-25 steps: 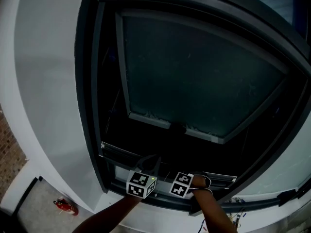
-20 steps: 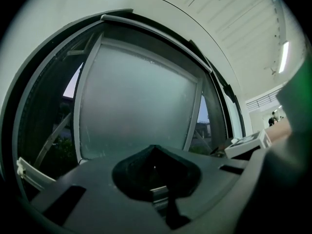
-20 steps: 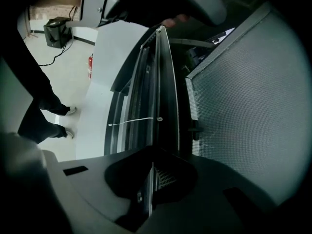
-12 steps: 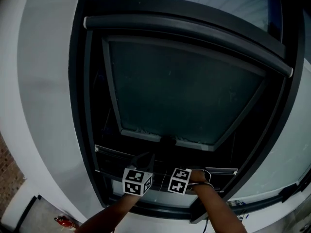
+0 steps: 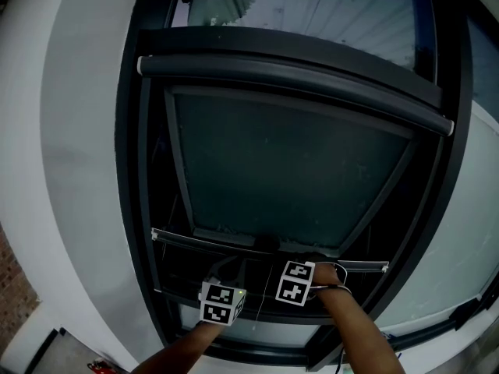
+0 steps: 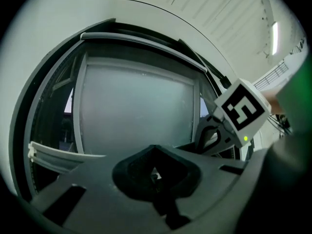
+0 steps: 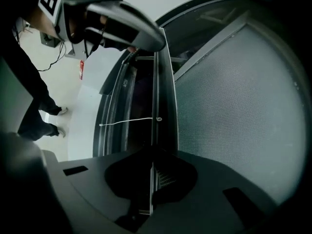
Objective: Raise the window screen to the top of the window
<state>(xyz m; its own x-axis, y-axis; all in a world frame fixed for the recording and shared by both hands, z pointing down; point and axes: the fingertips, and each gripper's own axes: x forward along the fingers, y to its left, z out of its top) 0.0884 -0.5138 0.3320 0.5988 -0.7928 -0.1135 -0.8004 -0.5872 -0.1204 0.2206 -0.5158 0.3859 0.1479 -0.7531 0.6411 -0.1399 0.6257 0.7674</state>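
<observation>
The window screen's bottom bar [image 5: 195,241] runs across the dark window frame [image 5: 129,170], well below the roller housing [image 5: 296,72] at the top. My right gripper [image 5: 309,260] is shut on the bar right of its middle; the bar's thin edge [image 7: 156,106] runs straight out of the closed jaws [image 7: 151,179], with grey mesh [image 7: 234,106] beside it. My left gripper [image 5: 234,266] sits lower and to the left, just under the bar. Its jaws [image 6: 155,174] are shut with nothing seen between them. The bar's left end [image 6: 53,152] shows beside them.
A grey inner pane [image 5: 288,170] fills the frame behind the screen. A thin white cord [image 7: 129,122] with a loop hangs off the bar. White wall [image 5: 70,146] flanks the window. A person's legs [image 7: 39,116] and a red extinguisher [image 7: 81,69] are on the floor below.
The bar has gone up with both grippers, the right one farther than the left. The head view has tilted upward, so more of the window's top shows.
</observation>
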